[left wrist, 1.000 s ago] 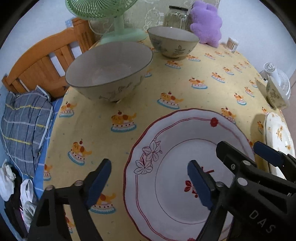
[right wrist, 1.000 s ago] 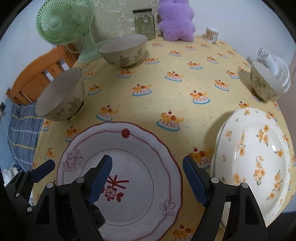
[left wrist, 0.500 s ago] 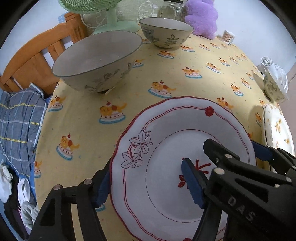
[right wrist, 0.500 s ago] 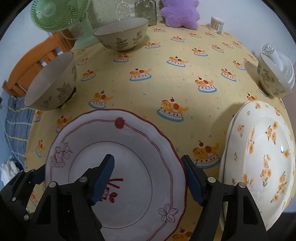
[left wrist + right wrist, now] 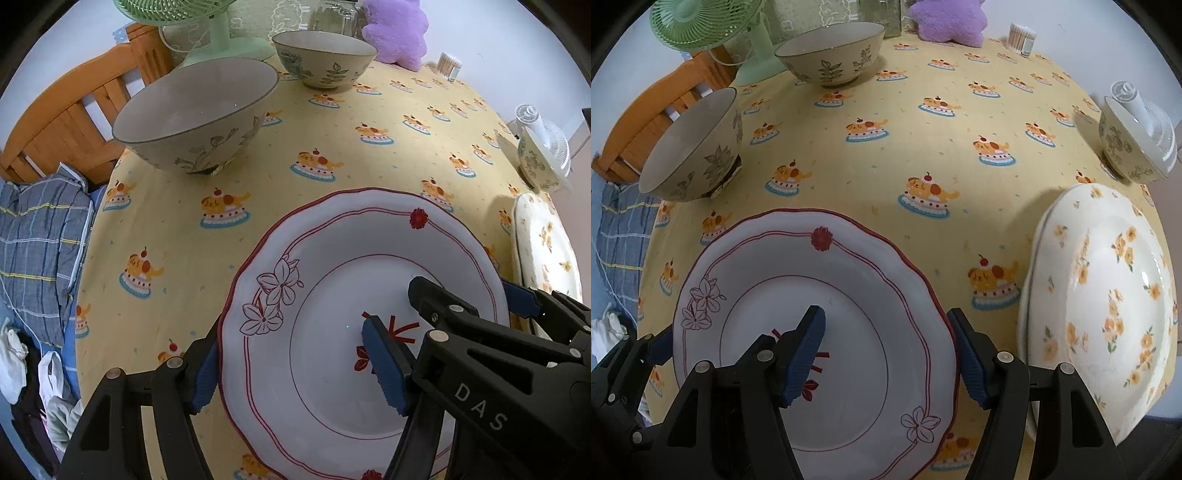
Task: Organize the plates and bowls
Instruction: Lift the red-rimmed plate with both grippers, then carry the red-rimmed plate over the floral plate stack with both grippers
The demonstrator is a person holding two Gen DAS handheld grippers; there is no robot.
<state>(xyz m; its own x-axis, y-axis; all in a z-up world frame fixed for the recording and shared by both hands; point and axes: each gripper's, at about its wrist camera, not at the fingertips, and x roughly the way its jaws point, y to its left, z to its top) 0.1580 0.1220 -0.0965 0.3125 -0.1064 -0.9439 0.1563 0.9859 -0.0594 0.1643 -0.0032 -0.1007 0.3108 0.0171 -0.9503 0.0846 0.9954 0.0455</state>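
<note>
**Both grippers straddle the rims of the red-trimmed plate**

The red-trimmed plate (image 5: pixel 354 295) lies flat on the yellow-clothed surface (image 5: pixel 332 122), at its near edge. The left gripper (image 5: pixel 291 369) sits over the plate's left rim: one of its blue fingers (image 5: pixel 384 365) hangs above the plate's centre, the other is outside and partly hidden behind the rim. Its fingers are apart, with the rim between them; whether either pad touches the china cannot be told.

The right gripper (image 5: pixel 890 354) takes the opposite side in the same way. One of its fingers (image 5: pixel 805 354) is over the red motif in the middle, the other lies just outside the right rim. These are spread apart too, not closed on the plate.

To the right of the plate, near but apart, sits a cream plate with orange flowers (image 5: pixel 1108 314), at the surface's right edge. A large grey bowl (image 5: pixel 195 118) stands at the left edge, a leaf-patterned bowl (image 5: pixel 831 51) farther back, and a small floral bowl (image 5: pixel 1123 147) at the far right. A green fan (image 5: pixel 701 22) and a purple plush toy (image 5: pixel 945 18) stand at the rear.
</note>
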